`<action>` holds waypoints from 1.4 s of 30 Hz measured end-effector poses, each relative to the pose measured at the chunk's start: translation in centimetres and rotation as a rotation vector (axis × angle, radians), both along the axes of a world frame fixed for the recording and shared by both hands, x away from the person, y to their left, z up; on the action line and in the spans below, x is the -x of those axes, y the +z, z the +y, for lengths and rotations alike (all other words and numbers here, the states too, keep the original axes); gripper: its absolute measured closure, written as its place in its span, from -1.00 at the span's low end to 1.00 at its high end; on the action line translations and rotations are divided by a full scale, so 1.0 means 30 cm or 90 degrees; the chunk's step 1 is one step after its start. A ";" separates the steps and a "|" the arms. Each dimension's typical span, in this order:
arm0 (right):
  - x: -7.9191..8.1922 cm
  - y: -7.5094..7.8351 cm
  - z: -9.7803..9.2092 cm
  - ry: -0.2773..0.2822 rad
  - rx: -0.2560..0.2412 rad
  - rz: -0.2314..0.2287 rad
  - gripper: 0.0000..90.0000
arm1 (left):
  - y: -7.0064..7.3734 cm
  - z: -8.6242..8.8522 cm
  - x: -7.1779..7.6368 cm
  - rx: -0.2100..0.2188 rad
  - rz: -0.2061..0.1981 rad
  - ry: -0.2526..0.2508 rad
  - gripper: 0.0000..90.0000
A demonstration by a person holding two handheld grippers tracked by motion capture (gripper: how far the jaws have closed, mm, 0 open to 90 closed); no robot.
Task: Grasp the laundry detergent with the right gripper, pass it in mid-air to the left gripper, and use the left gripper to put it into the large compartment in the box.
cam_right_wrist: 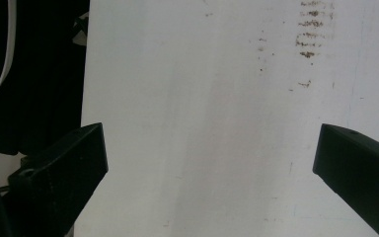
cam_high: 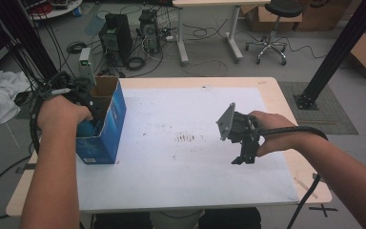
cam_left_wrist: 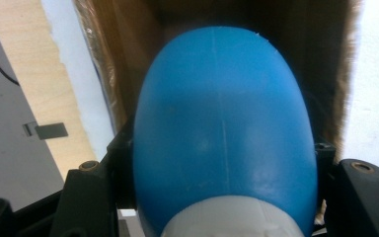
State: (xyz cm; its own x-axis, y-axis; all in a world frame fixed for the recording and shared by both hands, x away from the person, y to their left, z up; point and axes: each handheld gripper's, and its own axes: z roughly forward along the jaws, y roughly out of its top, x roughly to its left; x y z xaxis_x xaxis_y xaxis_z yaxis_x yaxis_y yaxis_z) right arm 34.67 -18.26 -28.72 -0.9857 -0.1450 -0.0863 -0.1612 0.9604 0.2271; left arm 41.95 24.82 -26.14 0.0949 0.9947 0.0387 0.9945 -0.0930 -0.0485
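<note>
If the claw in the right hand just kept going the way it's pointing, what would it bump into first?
Most likely the white sheet covering the table. The right claw points down at it with its jaws wide open and nothing between them; how far above the sheet it hangs is hard to judge.

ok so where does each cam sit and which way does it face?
High view: overhead, looking forward and down on the table; both forearms enter from the bottom.
Left gripper view: on the left gripper, facing into the blue carton; jaws clamp a blue bottle.
Right gripper view: on the right gripper, facing the white sheet, also in high view.
</note>
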 end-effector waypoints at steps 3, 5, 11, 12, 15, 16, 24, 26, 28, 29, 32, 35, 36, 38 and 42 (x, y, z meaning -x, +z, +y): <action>-0.001 0.000 0.001 -0.001 -0.002 0.001 -1.00 | -0.017 0.003 -0.001 -0.002 -0.001 -0.002 -0.14; 0.000 0.000 0.000 -0.001 -0.002 0.000 -1.00 | -0.029 0.002 -0.004 -0.004 0.004 -0.004 -0.14; -0.002 -0.003 -0.005 -0.005 -0.003 0.001 -1.00 | -0.039 -0.011 -0.016 -0.002 -0.007 -0.003 -0.14; -0.002 -0.004 -0.006 -0.005 -0.003 0.002 -1.00 | -0.045 -0.013 -0.019 -0.001 -0.008 -0.003 -0.14; -0.001 -0.006 -0.010 -0.006 -0.004 0.002 -0.99 | -0.059 -0.021 -0.023 -0.006 -0.007 -0.005 -0.14; -0.002 -0.006 -0.012 -0.007 -0.002 0.002 -0.99 | -0.063 -0.023 -0.025 -0.007 -0.004 -0.005 -0.14; -0.003 -0.008 -0.024 -0.013 -0.004 0.003 -0.99 | -0.094 -0.011 -0.030 -0.005 -0.006 0.005 -0.14; -0.003 -0.010 -0.024 -0.015 -0.003 0.005 -0.99 | -0.095 -0.009 -0.030 -0.003 -0.006 0.005 -0.14; -0.003 -0.012 -0.024 -0.015 -0.002 0.003 -0.99 | -0.095 -0.006 -0.031 -0.002 -0.005 0.008 -0.14; -0.002 -0.012 -0.022 -0.015 -0.002 0.004 -0.99 | -0.095 -0.007 -0.031 -0.003 -0.006 0.009 -0.14; 0.000 -0.010 -0.016 -0.011 -0.002 0.002 -0.99 | -0.096 -0.012 -0.031 -0.007 -0.006 0.013 -0.14; 0.002 -0.006 -0.013 -0.008 -0.003 0.001 -0.99 | -0.095 -0.017 -0.030 -0.010 -0.005 0.011 -0.15; 0.002 -0.005 -0.013 -0.009 -0.003 0.001 -0.99 | -0.095 -0.018 -0.029 -0.012 -0.005 0.012 -0.15; 0.002 -0.004 -0.014 -0.009 -0.002 0.001 -0.98 | -0.095 -0.022 -0.029 -0.014 -0.003 0.008 -0.15; 0.002 -0.003 -0.017 -0.012 -0.004 0.001 -0.98 | -0.095 -0.020 -0.028 -0.014 -0.006 0.008 -0.15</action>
State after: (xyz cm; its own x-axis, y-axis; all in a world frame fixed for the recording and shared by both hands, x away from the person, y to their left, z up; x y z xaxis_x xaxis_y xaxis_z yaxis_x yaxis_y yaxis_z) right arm 34.60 -18.77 -28.82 -0.9883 -0.1255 -0.0861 -0.1425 0.9617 0.2340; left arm 42.78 24.21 -29.00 0.0821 0.9947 0.0619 0.9960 -0.0797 -0.0404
